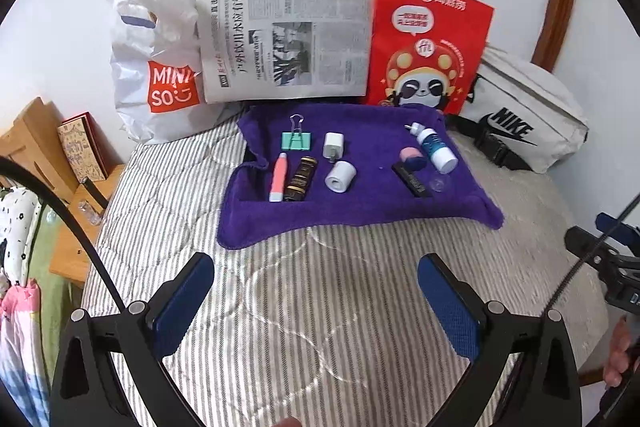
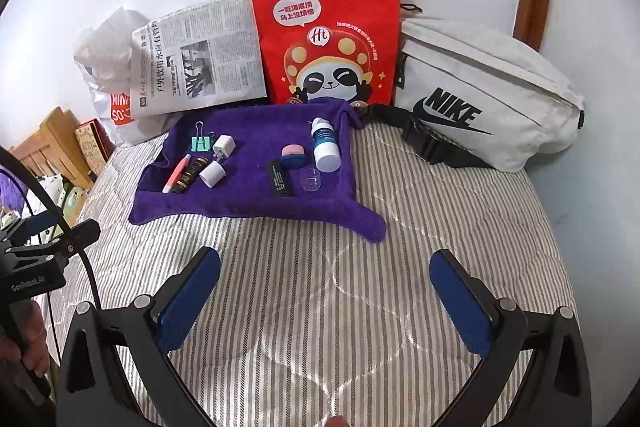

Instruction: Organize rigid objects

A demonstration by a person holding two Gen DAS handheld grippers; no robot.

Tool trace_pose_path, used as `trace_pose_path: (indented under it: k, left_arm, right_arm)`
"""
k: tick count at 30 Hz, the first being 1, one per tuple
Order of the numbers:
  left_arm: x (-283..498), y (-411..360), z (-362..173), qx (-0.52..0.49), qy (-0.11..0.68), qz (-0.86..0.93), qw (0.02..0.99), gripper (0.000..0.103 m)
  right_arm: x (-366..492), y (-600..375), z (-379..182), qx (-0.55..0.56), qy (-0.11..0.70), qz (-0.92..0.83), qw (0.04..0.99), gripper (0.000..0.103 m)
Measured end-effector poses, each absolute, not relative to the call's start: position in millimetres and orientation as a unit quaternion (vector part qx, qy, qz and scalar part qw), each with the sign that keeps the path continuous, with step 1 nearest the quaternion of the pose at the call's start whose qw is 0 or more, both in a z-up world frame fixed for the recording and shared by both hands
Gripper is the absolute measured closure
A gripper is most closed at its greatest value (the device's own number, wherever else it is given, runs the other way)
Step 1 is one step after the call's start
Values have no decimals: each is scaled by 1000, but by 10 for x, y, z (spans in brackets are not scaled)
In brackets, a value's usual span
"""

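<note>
A home bedroom. A bed (image 1: 320, 307) with a grey-striped quilted cover stands against a plain white wall. A wooden bedside stand (image 1: 36, 143) is beside it, with patterned clothing (image 1: 16, 227) nearby. Shopping bags (image 2: 328, 35), a folded newspaper (image 1: 288, 39) and a white waist bag (image 2: 488, 95) lean against the wall.

both your grippers stand wide open, holding nothing

your left gripper (image 1: 316, 303) and right gripper (image 2: 324, 301) tilt downward side by side, blue pads (image 2: 188, 301) well apart, nothing between them.
</note>
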State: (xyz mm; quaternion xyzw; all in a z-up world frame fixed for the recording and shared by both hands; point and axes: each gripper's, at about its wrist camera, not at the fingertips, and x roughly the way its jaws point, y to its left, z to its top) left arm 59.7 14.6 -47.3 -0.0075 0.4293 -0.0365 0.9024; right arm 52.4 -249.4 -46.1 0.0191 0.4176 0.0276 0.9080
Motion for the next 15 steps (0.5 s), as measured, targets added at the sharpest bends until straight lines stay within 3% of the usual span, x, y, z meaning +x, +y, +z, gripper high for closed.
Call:
trace_pose_path:
  k: [15]
  left_arm:
    - [437, 74, -458, -6, 435, -50, 899, 0]
  right_arm:
    - [416, -2506, -384, 12, 412, 18, 911, 0]
